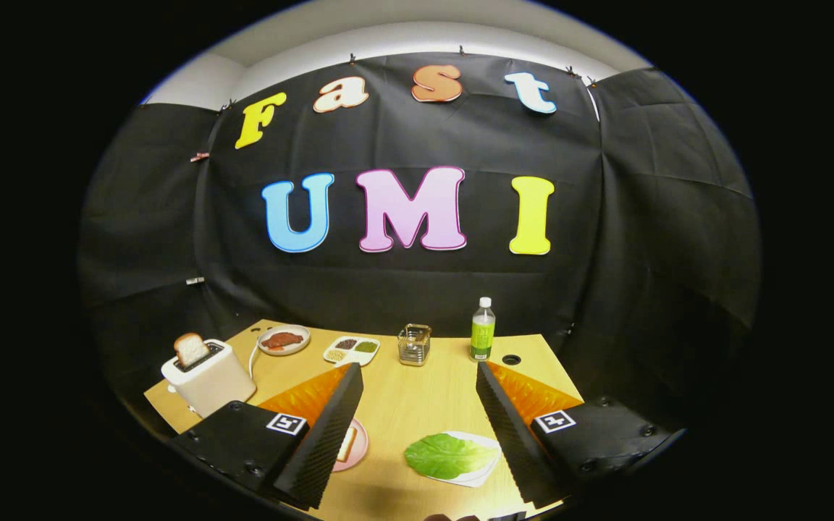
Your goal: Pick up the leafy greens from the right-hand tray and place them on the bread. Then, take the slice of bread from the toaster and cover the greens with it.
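Observation:
My gripper (417,376) hangs above the wooden table (402,405), its fingers spread wide and open with nothing between them. A green lettuce leaf (449,456) lies on a white tray (488,470) just inside the right finger (507,427), near the table's front. A slice of bread (348,443) on a pink plate (359,450) peeks out beside the left finger (330,434), partly hidden by it. Left of the left finger stands a white toaster (207,376) with a second slice of bread (190,349) sticking up from its slot.
Beyond the fingers, along the back of the table: a plate of reddish meat (284,339), a white divided dish with small fillings (351,350), a small wire-framed glass holder (415,344), a green bottle (483,330), and a round hole in the tabletop (511,359).

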`<state>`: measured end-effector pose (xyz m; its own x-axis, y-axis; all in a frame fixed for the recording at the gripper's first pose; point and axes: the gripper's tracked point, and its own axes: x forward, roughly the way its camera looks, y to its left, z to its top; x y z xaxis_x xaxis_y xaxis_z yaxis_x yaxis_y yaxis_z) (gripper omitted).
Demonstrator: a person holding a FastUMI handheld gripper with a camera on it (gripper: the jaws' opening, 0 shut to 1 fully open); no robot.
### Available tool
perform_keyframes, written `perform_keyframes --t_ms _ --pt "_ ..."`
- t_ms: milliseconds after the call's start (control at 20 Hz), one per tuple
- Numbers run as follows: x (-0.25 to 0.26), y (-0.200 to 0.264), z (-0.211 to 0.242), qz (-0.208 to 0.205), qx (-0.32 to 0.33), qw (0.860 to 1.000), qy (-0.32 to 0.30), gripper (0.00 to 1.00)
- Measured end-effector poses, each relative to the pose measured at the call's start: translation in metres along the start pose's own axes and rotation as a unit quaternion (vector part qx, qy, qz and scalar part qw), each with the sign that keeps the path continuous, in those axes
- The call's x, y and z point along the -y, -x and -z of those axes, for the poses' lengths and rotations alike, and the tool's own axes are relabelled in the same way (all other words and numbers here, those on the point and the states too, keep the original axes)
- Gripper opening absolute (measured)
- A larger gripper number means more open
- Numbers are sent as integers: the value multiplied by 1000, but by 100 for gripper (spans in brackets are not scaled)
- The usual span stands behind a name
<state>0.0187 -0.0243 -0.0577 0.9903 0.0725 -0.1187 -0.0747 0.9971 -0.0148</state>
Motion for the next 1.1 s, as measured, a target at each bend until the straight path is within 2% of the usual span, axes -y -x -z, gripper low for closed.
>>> perform_keyframes --t_ms 250,500,800,1100 --pt "11 -25 49 -34 -72 996 32 98" --pt "16 -53 108 -88 -146 983 65 98" --pt "32 -85 196 -159 -258 941 152 99" --pt "45 -104 260 -209 -331 899 195 98"
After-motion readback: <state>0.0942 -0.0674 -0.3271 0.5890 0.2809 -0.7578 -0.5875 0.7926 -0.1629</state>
